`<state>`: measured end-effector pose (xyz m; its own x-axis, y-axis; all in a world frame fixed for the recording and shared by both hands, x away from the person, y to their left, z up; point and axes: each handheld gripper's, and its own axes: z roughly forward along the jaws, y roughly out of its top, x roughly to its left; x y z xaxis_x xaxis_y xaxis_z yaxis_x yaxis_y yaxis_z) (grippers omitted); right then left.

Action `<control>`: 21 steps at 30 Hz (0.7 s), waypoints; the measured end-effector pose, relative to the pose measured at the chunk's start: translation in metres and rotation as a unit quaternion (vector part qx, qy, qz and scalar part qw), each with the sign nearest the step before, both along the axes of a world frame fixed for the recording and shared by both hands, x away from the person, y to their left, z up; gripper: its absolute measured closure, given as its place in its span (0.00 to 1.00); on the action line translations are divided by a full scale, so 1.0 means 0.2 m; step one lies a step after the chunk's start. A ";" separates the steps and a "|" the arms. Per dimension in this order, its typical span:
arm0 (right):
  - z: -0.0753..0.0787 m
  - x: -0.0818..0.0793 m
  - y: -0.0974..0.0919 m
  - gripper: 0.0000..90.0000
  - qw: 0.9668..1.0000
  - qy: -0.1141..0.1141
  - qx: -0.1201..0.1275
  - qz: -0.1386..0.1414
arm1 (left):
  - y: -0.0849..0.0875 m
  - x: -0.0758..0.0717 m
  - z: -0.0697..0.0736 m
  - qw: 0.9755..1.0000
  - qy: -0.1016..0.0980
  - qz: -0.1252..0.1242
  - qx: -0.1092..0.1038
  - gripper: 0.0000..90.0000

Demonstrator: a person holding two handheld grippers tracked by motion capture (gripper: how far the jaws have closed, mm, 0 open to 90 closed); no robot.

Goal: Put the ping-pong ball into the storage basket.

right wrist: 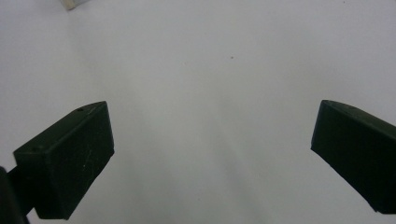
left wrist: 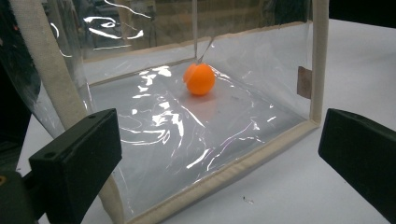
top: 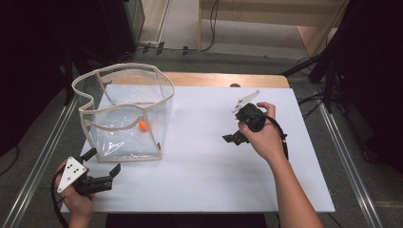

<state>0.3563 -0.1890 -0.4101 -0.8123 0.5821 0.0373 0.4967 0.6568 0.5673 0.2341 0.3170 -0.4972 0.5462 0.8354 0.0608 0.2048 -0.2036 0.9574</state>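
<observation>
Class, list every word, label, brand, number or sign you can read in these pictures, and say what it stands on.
None can be read.
The small brown tab on the clear bag may be a label, but it shows no legible print.
The orange ball, the white table sheet, the left gripper and the right gripper carry no visible text.

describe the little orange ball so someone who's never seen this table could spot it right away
Find the clear plastic bag with cream fabric edging, standing open on the left of the white table. The orange ball rests on its transparent floor, near the right wall. It is the one brightly coloured, round thing there.
</observation>
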 end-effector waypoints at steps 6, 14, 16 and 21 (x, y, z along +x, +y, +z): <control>-0.03 -0.03 -0.06 0.00 1.000 0.003 0.007 -0.014 | 0.00 0.00 0.00 1.000 0.000 0.001 0.000 0.00; -0.09 -0.08 -0.14 0.00 0.999 0.008 0.018 -0.033 | 0.00 0.00 0.00 1.000 0.000 0.001 0.001 0.00; -0.11 -0.09 -0.17 0.00 0.999 0.009 0.021 -0.038 | 0.00 0.00 0.00 1.000 0.000 0.001 0.001 0.00; -0.15 -0.13 -0.23 0.00 0.998 0.010 0.034 -0.048 | 0.00 0.00 0.00 1.000 0.000 0.001 0.001 0.00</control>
